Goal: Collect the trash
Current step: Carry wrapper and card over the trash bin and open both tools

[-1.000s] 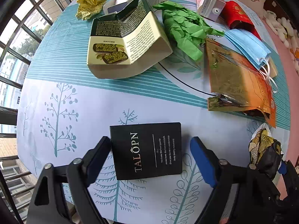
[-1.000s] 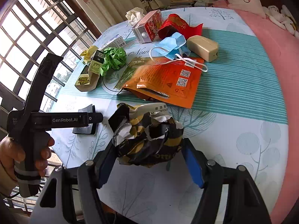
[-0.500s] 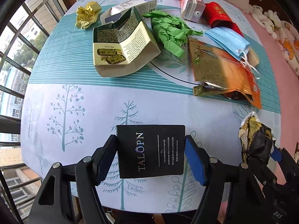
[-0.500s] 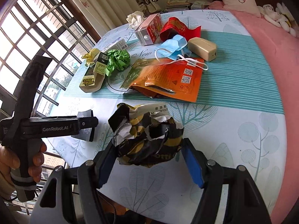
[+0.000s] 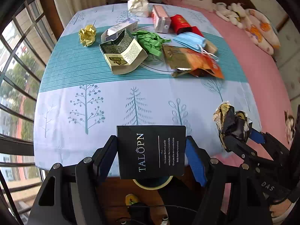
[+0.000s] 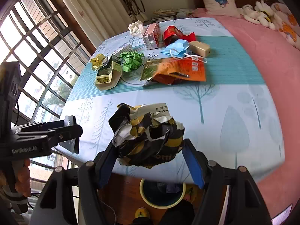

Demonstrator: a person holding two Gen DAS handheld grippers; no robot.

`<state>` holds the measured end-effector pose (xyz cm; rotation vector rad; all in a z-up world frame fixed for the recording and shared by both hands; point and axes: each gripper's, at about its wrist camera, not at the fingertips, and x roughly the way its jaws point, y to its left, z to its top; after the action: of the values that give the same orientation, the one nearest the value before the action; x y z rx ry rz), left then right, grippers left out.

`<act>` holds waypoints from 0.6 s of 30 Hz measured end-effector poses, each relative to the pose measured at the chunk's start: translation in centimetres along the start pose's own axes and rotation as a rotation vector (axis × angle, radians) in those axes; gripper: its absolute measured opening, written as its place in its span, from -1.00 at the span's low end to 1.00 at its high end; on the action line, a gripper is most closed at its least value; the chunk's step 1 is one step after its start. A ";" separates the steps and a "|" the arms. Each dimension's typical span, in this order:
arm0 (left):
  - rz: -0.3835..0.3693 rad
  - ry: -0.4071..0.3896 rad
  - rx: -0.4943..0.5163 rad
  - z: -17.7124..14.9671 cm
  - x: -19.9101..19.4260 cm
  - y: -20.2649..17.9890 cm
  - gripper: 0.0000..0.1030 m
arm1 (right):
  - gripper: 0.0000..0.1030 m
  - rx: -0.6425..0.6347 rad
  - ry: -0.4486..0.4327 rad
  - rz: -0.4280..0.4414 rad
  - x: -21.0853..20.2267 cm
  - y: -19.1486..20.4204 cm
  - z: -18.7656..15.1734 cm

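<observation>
While both my hands hang past the near edge of the table [image 5: 61,112], each is loaded; my left gripper [image 5: 151,153] has its fingers [image 5: 107,155] clamped on the two side edges of a flat black card sleeve [image 5: 151,150] with pale lettering; those fingers have just been closing, and the sleeve stands between them, clear of the cloth. My right gripper [image 6: 150,157] has its fingers [image 6: 193,165] pressed against a crumpled black-and-gold wrapper [image 6: 148,136], which bulges above them; seen from the left wrist, that wrapper [image 5: 232,123] sits at the tip of the right gripper [image 5: 238,136], off to the right.

Below both loads, on the floor beyond the table edge, a round bin [image 6: 162,193] with a pale rim and dark inside is in view; the sleeve overlaps the bin [image 5: 152,184] in the left wrist picture.

Remaining on the table, grouped on the teal stripe at the far side: a yellow paper ball [image 5: 87,35]; an open cream box [image 5: 123,54]; green crumpled paper [image 5: 150,41]; an orange pouch [image 5: 195,63]; a blue face mask [image 5: 191,40]; a red packet [image 5: 182,23]; a small pink carton [image 5: 161,19]; a white paper ball [image 5: 137,6]; a tan block [image 6: 199,47] just beside the mask. A pink bed [image 6: 262,43] lies to the right of the table.
</observation>
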<state>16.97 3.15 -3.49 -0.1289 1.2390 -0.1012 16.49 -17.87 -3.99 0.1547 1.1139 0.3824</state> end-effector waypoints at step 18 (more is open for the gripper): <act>-0.158 0.008 0.235 -12.1 -2.7 -0.4 0.36 | 0.34 0.234 0.043 -0.099 -2.0 3.6 -16.5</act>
<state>4.65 2.67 -4.78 -0.0214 1.2148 -0.3830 0.11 -16.40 -8.48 0.2973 1.2024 0.1667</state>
